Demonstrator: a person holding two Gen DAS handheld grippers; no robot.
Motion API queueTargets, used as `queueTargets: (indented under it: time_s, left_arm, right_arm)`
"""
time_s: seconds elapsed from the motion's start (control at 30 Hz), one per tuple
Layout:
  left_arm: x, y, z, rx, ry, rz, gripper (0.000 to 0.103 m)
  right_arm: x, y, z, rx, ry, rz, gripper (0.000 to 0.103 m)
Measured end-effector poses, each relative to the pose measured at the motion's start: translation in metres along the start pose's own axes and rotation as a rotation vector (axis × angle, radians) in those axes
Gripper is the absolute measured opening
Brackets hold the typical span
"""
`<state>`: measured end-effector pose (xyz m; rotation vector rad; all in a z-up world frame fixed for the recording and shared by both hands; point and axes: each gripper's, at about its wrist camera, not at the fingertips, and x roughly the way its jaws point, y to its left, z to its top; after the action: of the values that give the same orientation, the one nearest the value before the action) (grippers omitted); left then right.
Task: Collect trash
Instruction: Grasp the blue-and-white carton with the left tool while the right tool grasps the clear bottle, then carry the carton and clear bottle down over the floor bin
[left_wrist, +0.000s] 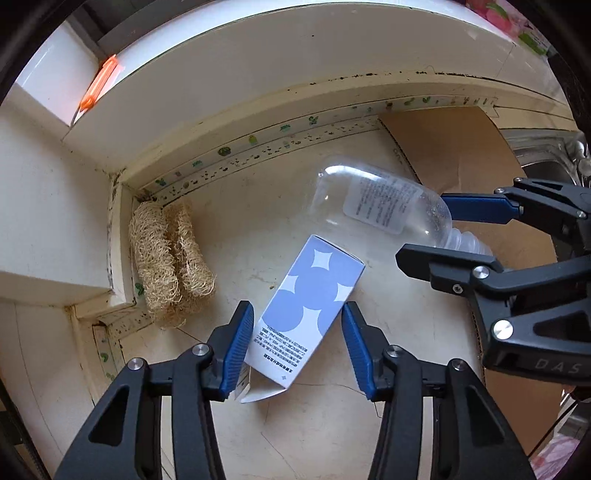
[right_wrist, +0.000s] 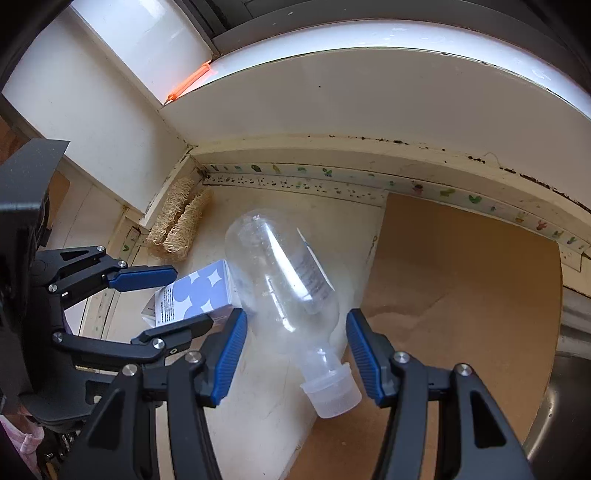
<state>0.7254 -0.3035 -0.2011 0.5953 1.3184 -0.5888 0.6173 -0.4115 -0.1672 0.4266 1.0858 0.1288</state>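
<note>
From my left wrist view the left tongs (left_wrist: 297, 345) straddle the blue-and-white carton (left_wrist: 306, 314) lying on the table (left_wrist: 332, 435), its long axis running away between unclenched pads, while my right wrist view alone shows the right tongs (right_wrist: 295, 356), released, flanking the clear plastic bottle (right_wrist: 284, 291) whose capped neck points toward me.

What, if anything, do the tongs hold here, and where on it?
Nothing is gripped for certain. The left tongs straddle the open end of the blue-and-white carton, gaps showing at both pads. The right tongs bracket the clear bottle near its neck without pressing.
</note>
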Motion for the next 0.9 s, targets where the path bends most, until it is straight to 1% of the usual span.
queueTargets:
  time_s: [0.1, 0.3, 0.43, 0.5, 0.67, 0.77, 0.9]
  left_arm:
    - [-0.001, 0.006, -0.003, -0.023, 0.021, -0.017, 0.045]
    - [-0.001, 0.001, -0.016, -0.005, 0.031, 0.034, 0.045]
    - [-0.001, 0.002, -0.021, -0.029, 0.026, 0.021, 0.044]
    - [0.003, -0.002, -0.021, -0.048, 0.026, 0.019, 0.042]
    - [-0.001, 0.008, -0.038, -0.106, 0.019, 0.020, 0.039]
    - [-0.005, 0.018, -0.052, -0.152, 0.008, 0.021, 0.038]
    - [-0.012, 0.024, -0.068, -0.198, -0.001, 0.024, 0.036]
  right_arm:
    - [0.002, 0.006, -0.001, -0.028, -0.009, -0.010, 0.054]
    - [0.005, 0.020, -0.001, -0.094, -0.019, -0.047, 0.053]
    - [0.006, 0.024, -0.002, -0.118, -0.017, -0.068, 0.053]
    - [0.007, 0.026, -0.001, -0.120, -0.009, -0.077, 0.053]
    - [0.013, 0.032, -0.001, -0.134, 0.007, -0.119, 0.055]
    - [0.019, 0.038, -0.001, -0.139, 0.000, -0.141, 0.055]
    - [0.019, 0.042, -0.005, -0.142, -0.015, -0.141, 0.053]
